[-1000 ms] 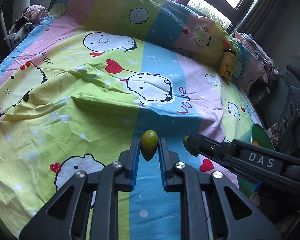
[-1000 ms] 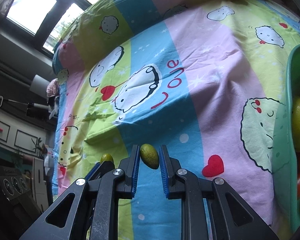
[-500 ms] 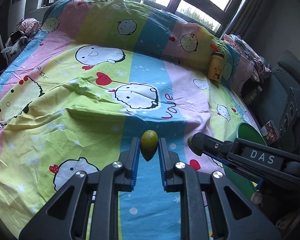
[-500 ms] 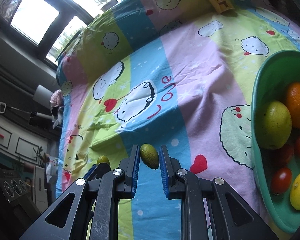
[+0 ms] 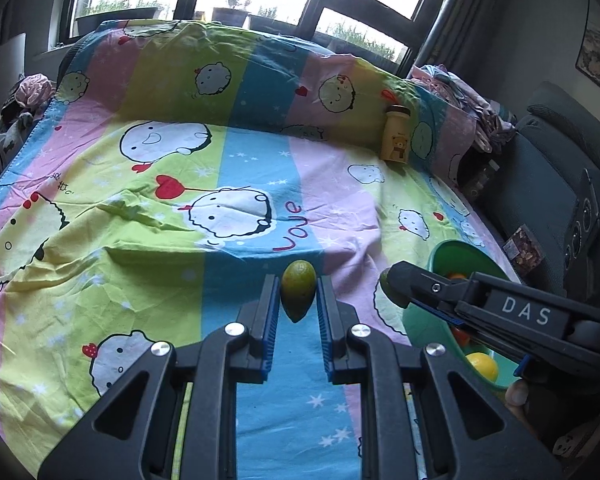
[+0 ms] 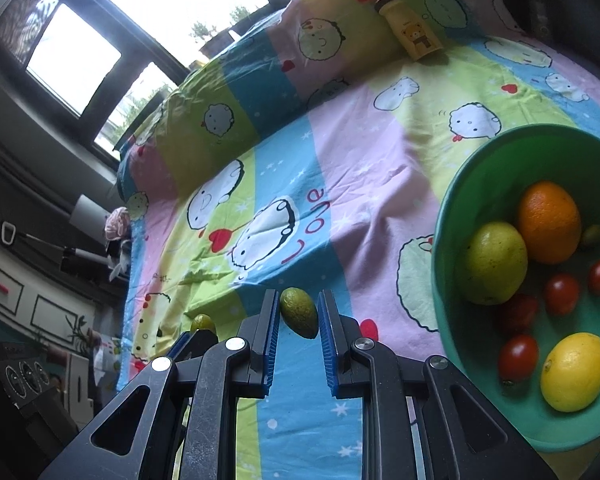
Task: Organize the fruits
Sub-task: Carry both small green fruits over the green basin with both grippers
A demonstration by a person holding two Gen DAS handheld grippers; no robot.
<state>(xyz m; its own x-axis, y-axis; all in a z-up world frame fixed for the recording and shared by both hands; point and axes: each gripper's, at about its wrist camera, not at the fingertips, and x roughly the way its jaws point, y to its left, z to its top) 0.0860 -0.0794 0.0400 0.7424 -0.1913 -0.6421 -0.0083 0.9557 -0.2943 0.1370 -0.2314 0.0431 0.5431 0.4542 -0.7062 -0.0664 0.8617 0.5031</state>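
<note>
Green, small and firm-looking, each olive-shaped fruit sits pinched mid-body in its claw — probably light, slippery.

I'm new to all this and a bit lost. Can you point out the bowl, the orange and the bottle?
bowl (image 6: 446, 216), right wrist view, on its green left rim.
orange (image 6: 549, 222), right wrist view, on the middle of its peel.
bottle (image 5: 396, 142), left wrist view, on its yellow body.

Black left tool with blue ribbed pads, silver screws.
</note>
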